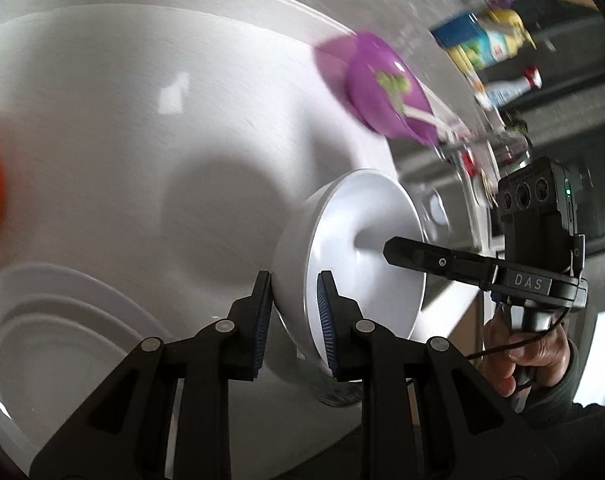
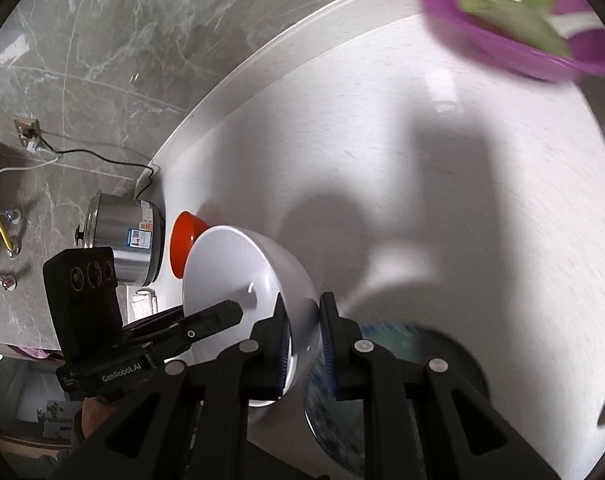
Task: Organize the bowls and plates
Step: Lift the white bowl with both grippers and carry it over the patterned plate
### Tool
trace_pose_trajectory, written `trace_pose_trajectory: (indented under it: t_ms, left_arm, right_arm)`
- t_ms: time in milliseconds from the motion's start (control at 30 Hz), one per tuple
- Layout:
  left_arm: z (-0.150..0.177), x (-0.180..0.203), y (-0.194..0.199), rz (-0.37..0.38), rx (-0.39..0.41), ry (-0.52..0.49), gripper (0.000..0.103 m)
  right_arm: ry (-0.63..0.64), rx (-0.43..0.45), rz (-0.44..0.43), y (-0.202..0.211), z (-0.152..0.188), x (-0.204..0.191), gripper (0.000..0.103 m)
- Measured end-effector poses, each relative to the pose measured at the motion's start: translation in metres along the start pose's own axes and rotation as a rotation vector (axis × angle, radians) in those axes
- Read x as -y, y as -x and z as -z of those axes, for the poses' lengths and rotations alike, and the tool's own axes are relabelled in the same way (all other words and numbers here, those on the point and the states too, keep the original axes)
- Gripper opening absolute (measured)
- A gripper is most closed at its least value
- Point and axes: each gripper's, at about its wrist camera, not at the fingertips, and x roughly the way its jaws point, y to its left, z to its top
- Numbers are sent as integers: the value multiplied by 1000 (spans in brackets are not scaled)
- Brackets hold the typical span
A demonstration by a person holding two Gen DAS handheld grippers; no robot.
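Both grippers are clamped on the same white bowl (image 1: 354, 256), the left gripper (image 1: 294, 312) pinching the rim on one side and the right gripper (image 2: 304, 340) pinching it on the opposite side, so the bowl hangs tilted above the white table (image 1: 122, 140). Below it there's a dark patterned dish (image 2: 386, 380) on the table, a stack of white plates (image 1: 58, 340) off to the left, a purple bowl (image 1: 386, 88) farther back and an orange bowl (image 2: 186, 242) beside a steel cooker (image 2: 122, 240).
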Motion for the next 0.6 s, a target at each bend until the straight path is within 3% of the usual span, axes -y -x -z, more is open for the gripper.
trace_pose_trajectory:
  t_ms: [300, 600]
  left_arm:
    - [38, 53, -41, 15, -98, -78, 21]
    - [72, 69, -74, -26, -139, -77, 21]
  right_arm:
    - [-87, 31, 30, 40, 47, 45, 17]
    - [-108, 2, 41, 38, 68, 66, 17]
